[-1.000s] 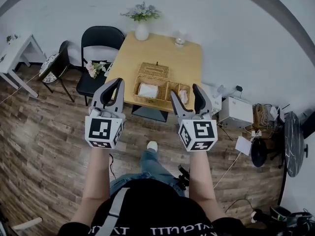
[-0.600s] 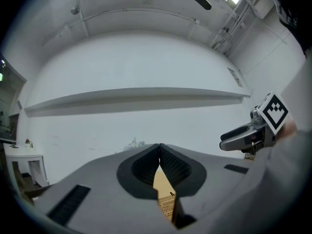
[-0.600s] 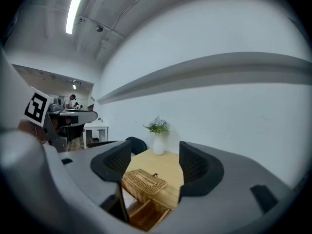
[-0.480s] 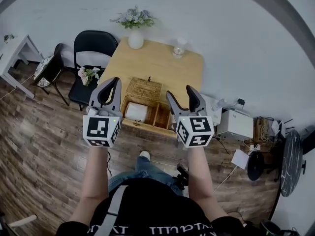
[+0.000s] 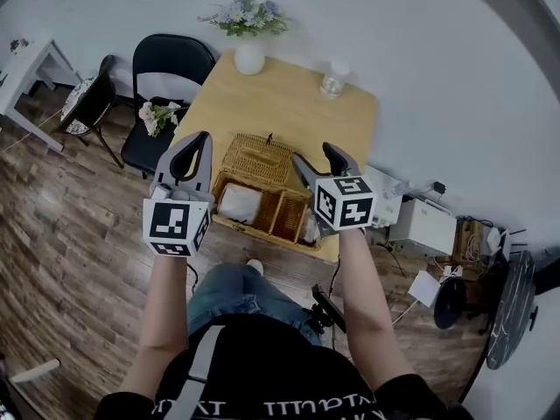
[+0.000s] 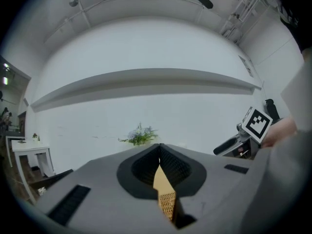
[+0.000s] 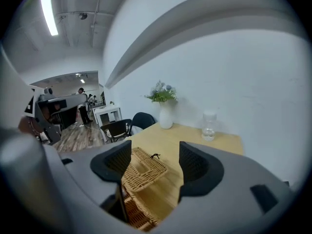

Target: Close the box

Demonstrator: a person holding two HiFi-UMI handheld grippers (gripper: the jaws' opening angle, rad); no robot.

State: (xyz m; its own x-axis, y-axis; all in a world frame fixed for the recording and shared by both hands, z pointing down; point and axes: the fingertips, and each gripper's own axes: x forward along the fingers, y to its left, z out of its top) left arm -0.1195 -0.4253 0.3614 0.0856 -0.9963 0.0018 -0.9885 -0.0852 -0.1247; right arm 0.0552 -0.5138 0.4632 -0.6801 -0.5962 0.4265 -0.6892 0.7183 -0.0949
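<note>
An open wicker box stands at the near edge of the wooden table. Its lid is folded back flat behind it, and something white lies in the left compartment. My left gripper hovers over the box's left end with its jaws together and empty. My right gripper hangs over the right end, open with nothing between its fingers. In the right gripper view the lid shows between the open right gripper. In the left gripper view only a sliver of wicker shows below the shut left gripper.
A white vase of flowers and a clear jar stand at the table's far edge. A black chair holding a bouquet is left of the table. A white device and cables lie on the floor to the right.
The person has stepped up to the table. Both grippers now sit over the box's near side instead of short of it. The right gripper has swung slightly inward.
</note>
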